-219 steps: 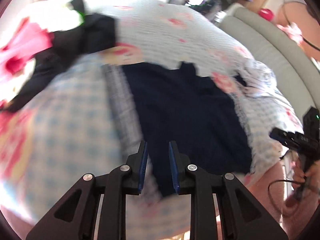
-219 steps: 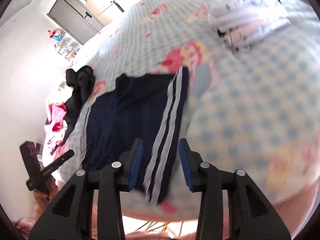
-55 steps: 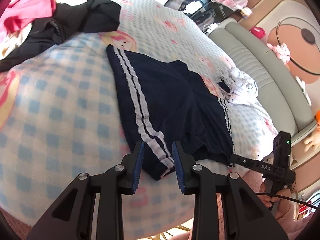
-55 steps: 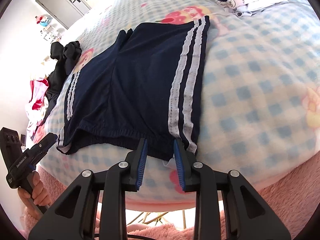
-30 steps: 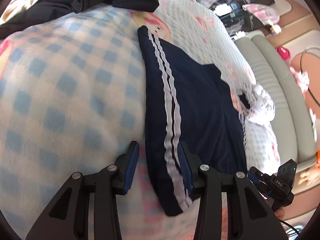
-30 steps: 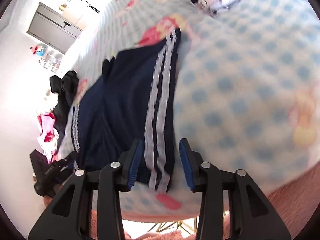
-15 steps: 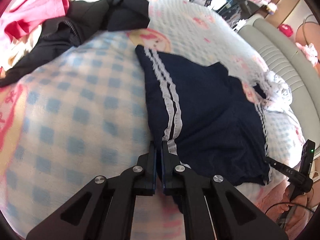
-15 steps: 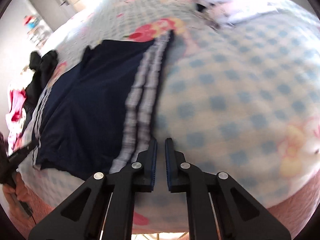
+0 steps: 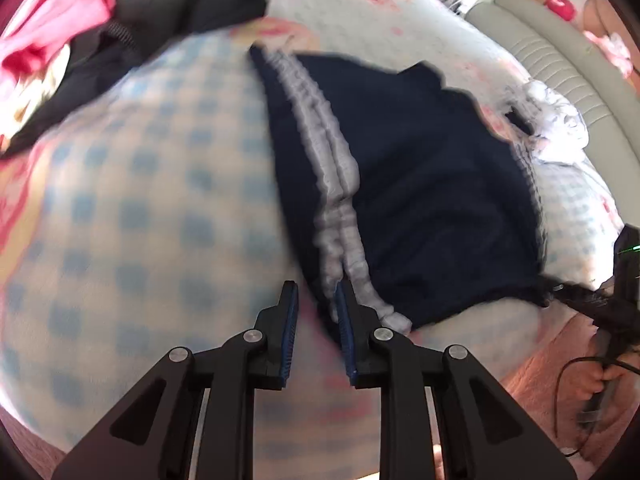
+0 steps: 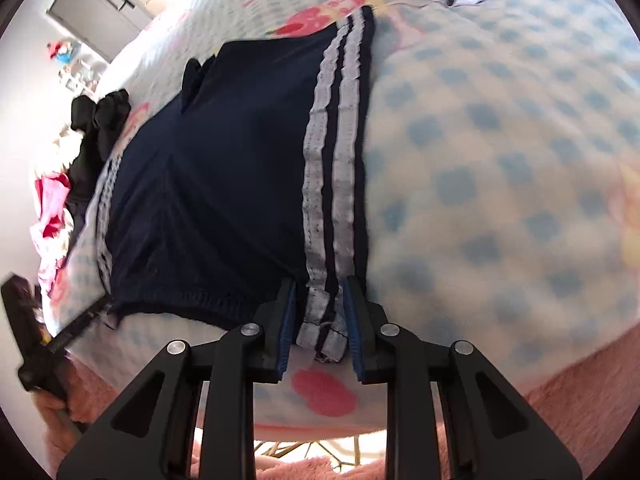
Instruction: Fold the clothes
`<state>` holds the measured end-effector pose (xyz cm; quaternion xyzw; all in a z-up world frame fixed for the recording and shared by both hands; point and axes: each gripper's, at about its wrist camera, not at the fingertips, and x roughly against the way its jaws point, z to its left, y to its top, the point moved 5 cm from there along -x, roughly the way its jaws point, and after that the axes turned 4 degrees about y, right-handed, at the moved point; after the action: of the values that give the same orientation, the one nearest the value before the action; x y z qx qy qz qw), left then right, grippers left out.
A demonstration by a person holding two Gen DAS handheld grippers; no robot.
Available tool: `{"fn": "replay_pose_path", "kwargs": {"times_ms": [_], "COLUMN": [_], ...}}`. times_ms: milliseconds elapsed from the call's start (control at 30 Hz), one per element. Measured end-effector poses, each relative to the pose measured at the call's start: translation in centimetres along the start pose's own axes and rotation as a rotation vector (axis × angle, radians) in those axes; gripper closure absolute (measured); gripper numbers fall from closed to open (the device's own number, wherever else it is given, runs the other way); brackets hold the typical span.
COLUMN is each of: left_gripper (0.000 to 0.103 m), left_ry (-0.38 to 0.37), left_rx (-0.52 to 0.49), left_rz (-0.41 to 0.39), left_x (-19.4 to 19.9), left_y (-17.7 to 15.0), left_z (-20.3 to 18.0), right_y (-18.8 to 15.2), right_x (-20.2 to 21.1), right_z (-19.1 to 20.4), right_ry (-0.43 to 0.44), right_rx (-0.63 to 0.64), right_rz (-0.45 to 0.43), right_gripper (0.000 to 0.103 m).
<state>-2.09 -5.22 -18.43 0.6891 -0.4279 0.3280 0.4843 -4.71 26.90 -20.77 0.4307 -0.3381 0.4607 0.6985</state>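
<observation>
The left claw (image 9: pixel 314 300) is open, and the striped corner of the blue shorts (image 9: pixel 420 184) sits between its fingers. The right claw (image 10: pixel 318 300) is open around the other striped corner on the checked blanket (image 10: pixel 500 184).

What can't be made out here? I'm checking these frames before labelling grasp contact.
- Left wrist view: motion blur smears the navy shorts at the left hand-held gripper; contact unclear.
- Right wrist view: right hand-held gripper straddles the striped waistband corner; underside hidden.
- Black clothing: too small to identify.
</observation>
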Motion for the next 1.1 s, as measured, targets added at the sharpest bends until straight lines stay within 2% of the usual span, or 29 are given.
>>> {"fn": "replay_pose_path", "kwargs": {"times_ms": [33, 67, 133, 167, 200, 300, 433, 533, 567, 600, 667, 733, 833, 867, 1000, 1100], "left_gripper": [0.081, 0.081, 0.079, 0.074, 0.067, 0.064, 0.064, 0.067, 0.071, 0.076, 0.077, 0.077, 0.073, 0.079, 0.086, 0.086], "left_ry": [-0.025, -0.073, -0.174, -0.222, -0.269, -0.344, -0.268, -0.249, -0.241, -0.232, -0.223, -0.226, -0.235, -0.228, -0.191, -0.202], "left_rx": [0.020, 0.051, 0.115, 0.149, 0.183, 0.215, 0.151, 0.129, 0.120, 0.110, 0.094, 0.082, 0.087, 0.089, 0.045, 0.012], "left_rz": [0.000, -0.003, -0.011, -0.007, -0.001, 0.057, 0.080, 0.062, 0.055, 0.047, 0.035, 0.030, 0.089, 0.094, 0.028, 0.014], "left_x": [0.2, 0.6, 1.4, 1.4, 1.1, -0.4, -1.6, -1.5, -1.4, -1.2, -0.9, -0.7, -3.2, -3.5, -1.4, 0.0], "left_y": [-0.1, -0.1, -0.1, -0.1, -0.2, -0.4, -0.2, 0.3, 0.3, 0.3, 0.3, 0.4, 1.1, 1.3, 1.8, 1.4], "left_z": [0.3, 0.7, 1.4, 1.6, 1.8, 1.3, 0.4, -0.4, -0.6, -0.7, -1.0, -1.2, -1.1, -1.1, -1.8, -2.2], "right_y": [-0.1, 0.0, 0.3, 0.3, 0.3, 0.0, -1.0, -0.9, -1.0, -0.8, -0.7, -0.9, -1.2, -1.2, -0.9, -0.9], "right_x": [0.7, 1.3, 2.3, 2.8, 2.2, 0.3, 0.0, -0.2, -0.2, -0.4, 0.4, 0.6, -0.8, -1.1, 1.0, 3.4], "right_z": [0.1, 0.2, 0.4, 0.5, 0.5, 0.6, 1.1, 1.3, 1.5, 1.7, 2.0, 1.0, -0.3, -0.5, -0.1, 0.0], "right_ry": [-0.026, -0.034, 0.010, 0.046, 0.060, 0.095, 0.144, 0.133, 0.123, 0.110, 0.101, 0.121, 0.135, 0.139, 0.149, 0.192], "right_rx": [0.017, 0.026, 0.019, 0.010, -0.006, -0.054, -0.072, -0.061, -0.055, -0.046, -0.030, -0.039, -0.086, -0.090, -0.058, -0.051], "right_rz": [-0.007, -0.017, -0.046, -0.059, -0.040, 0.023, 0.032, 0.023, 0.024, 0.017, -0.014, -0.013, 0.027, 0.030, -0.035, -0.089], "right_gripper": [0.079, 0.072, 0.068, 0.066, 0.063, 0.062, 0.059, 0.060, 0.060, 0.064, 0.069, 0.068, 0.064, 0.064, 0.089, 0.090]}}
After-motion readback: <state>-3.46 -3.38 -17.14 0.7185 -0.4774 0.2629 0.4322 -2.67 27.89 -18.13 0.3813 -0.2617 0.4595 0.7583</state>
